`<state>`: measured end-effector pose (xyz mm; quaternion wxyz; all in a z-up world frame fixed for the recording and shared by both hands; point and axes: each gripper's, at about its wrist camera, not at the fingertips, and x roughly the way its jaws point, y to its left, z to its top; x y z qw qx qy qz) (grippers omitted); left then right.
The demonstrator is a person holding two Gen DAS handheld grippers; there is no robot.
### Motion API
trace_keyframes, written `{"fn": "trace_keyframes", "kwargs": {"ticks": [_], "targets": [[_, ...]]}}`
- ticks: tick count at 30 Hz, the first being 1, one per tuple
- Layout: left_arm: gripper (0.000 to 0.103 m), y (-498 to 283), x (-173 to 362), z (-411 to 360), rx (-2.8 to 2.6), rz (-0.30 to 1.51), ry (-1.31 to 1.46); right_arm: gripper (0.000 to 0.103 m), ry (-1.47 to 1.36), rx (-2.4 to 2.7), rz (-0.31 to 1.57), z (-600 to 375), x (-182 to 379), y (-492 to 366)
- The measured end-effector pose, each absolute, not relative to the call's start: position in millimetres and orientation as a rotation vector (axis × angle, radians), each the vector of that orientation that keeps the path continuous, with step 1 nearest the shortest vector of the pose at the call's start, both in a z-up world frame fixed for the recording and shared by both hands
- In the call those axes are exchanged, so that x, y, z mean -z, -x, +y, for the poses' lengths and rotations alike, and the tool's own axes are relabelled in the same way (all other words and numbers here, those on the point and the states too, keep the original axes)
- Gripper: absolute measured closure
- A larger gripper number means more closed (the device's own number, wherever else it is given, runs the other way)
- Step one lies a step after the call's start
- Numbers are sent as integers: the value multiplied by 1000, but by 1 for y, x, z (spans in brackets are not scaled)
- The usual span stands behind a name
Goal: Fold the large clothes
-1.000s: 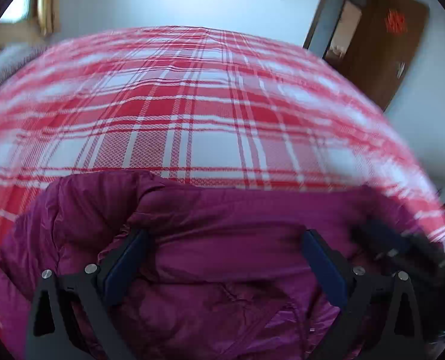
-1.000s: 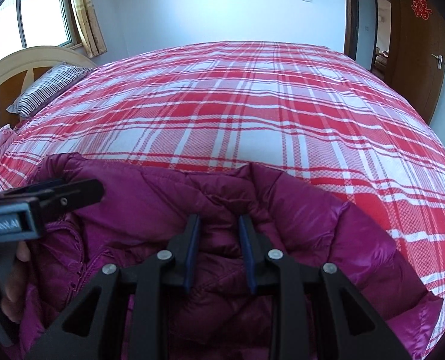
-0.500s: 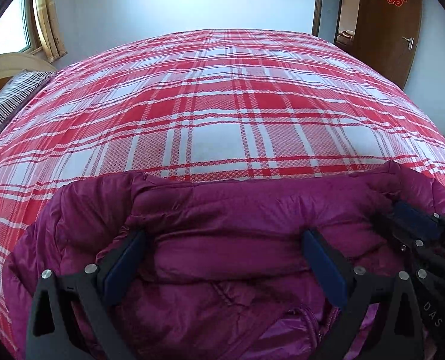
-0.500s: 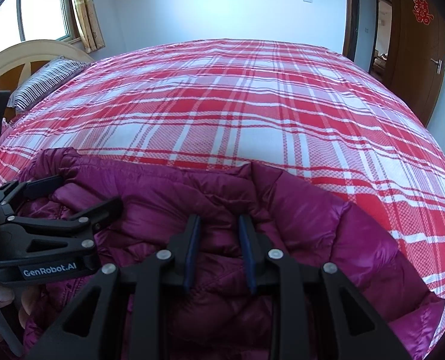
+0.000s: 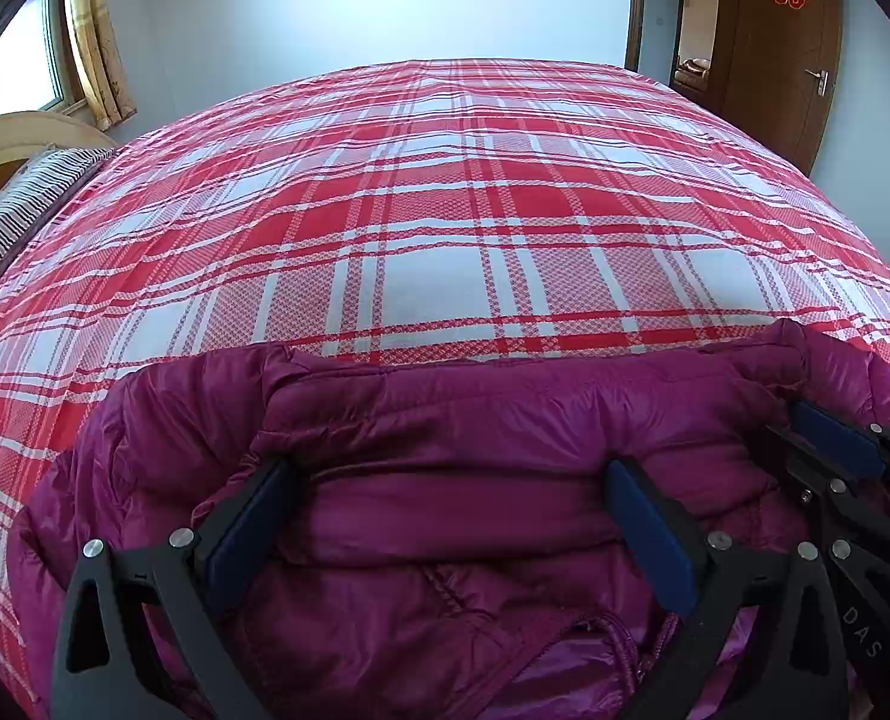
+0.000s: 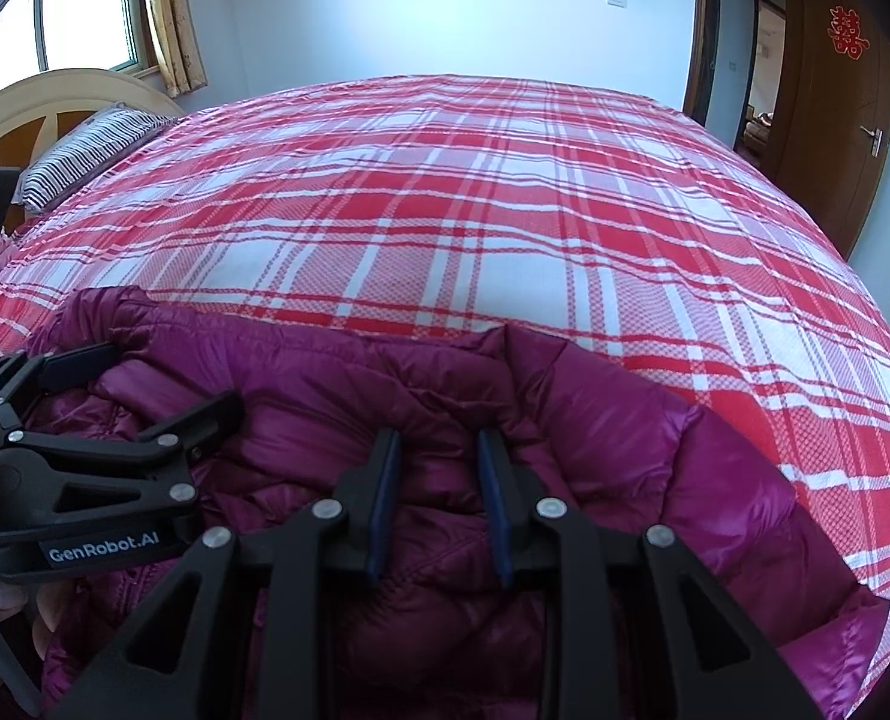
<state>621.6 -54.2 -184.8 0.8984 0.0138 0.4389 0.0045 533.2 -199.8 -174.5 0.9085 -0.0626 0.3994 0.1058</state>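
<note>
A magenta puffer jacket lies bunched at the near edge of a bed with a red and white plaid cover. My left gripper stands open wide, its fingers resting on either side of a thick roll of the jacket; it also shows in the right wrist view as the left gripper, held by a hand. My right gripper is shut on a raised fold of the jacket near its collar. Its blue pads also appear as the right gripper at the edge of the left wrist view.
A striped pillow and a curved wooden headboard sit at the far left, under a window. A brown door and an open doorway stand at the right. The bed's right edge falls away near the door.
The left gripper has swung and shifted rightward toward the right gripper, staying open over the jacket. The right gripper has kept still, shut on the same fold.
</note>
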Motion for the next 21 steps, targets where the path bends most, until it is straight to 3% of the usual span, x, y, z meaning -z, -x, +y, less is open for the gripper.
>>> {"fn": "trace_keyframes", "kwargs": {"ticks": [21], "targets": [[1, -623, 185, -57, -24, 908, -53, 73, 144, -210, 822, -199, 175, -532]]}}
